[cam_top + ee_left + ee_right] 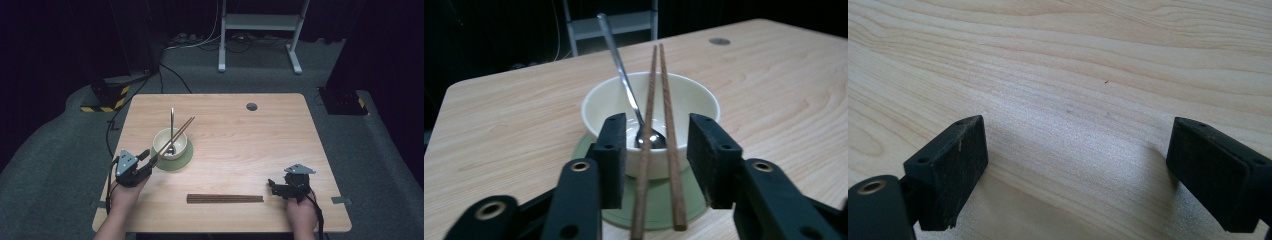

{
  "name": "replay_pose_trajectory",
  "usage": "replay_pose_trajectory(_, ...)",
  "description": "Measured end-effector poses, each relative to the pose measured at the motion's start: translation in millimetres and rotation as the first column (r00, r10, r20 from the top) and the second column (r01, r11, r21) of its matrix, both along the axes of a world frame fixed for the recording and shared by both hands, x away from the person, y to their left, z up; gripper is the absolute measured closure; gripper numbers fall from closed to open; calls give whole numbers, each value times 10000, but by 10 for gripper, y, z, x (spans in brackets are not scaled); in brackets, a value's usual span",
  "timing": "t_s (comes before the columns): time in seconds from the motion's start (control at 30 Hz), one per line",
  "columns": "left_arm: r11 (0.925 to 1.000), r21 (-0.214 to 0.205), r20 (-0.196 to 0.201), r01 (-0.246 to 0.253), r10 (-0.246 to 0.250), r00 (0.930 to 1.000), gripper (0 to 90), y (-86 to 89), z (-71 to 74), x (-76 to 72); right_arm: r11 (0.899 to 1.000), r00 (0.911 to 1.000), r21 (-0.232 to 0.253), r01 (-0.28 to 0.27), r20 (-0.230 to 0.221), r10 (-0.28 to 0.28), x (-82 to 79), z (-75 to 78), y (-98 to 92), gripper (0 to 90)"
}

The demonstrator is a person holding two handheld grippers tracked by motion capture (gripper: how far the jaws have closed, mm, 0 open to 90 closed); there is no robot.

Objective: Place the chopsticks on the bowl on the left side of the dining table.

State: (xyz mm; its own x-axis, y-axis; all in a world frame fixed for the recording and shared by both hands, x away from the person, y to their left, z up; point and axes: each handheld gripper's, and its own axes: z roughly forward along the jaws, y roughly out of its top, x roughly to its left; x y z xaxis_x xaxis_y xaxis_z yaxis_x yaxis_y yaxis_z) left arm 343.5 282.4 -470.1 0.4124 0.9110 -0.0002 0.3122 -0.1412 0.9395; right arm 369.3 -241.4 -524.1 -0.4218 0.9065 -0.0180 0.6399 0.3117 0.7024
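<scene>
Chopsticks [659, 145] lie between the jaws of the left gripper [656, 160], both pads standing clear of the wood, so the gripper is partly open and grips nothing. The pair slopes from the green saucer [651, 207] up across the rim of the cream bowl [599, 107], its far tips jutting past the far side. A metal spoon [624, 82] leans inside the bowl, handle rising away from the camera, its head just beside the sticks. Farther right on the wooden table [240, 150] a second brown pair [225, 198] lies flat, and beyond it the right gripper [1075, 165] hovers over bare wood, jaws wide and empty. The risk, as I judge it, is the balance: a pad brushing the sticks on withdrawal could roll them off the rim or knock the spoon.
</scene>
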Motion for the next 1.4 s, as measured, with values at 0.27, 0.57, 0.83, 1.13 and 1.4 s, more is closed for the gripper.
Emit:
replay_pose_trajectory(0.27,9996,-78,-545,270,-274,9981,472,6,-80,16,10000,10000,6,5,-3,-5,0,0,0,97)
replay_pose_trajectory(0.57,9989,433,-954,161,-119,9954,491,-85,-151,51,10000,10000,27,-1,-19,1,-2,0,4,97)
replay_pose_trajectory(0.83,9982,505,-1112,308,-250,9935,534,-127,-166,75,10000,10000,24,-9,-22,9,-2,1,3,98)
replay_pose_trajectory(1.13,9981,318,-1073,532,-495,9930,589,-214,-204,93,10000,10000,-8,-58,24,58,0,-1,1,97)
replay_pose_trajectory(1.4,9966,740,-1076,355,-274,9938,611,-170,-184,71,10000,10000,-34,-88,37,88,0,-2,-1,98)
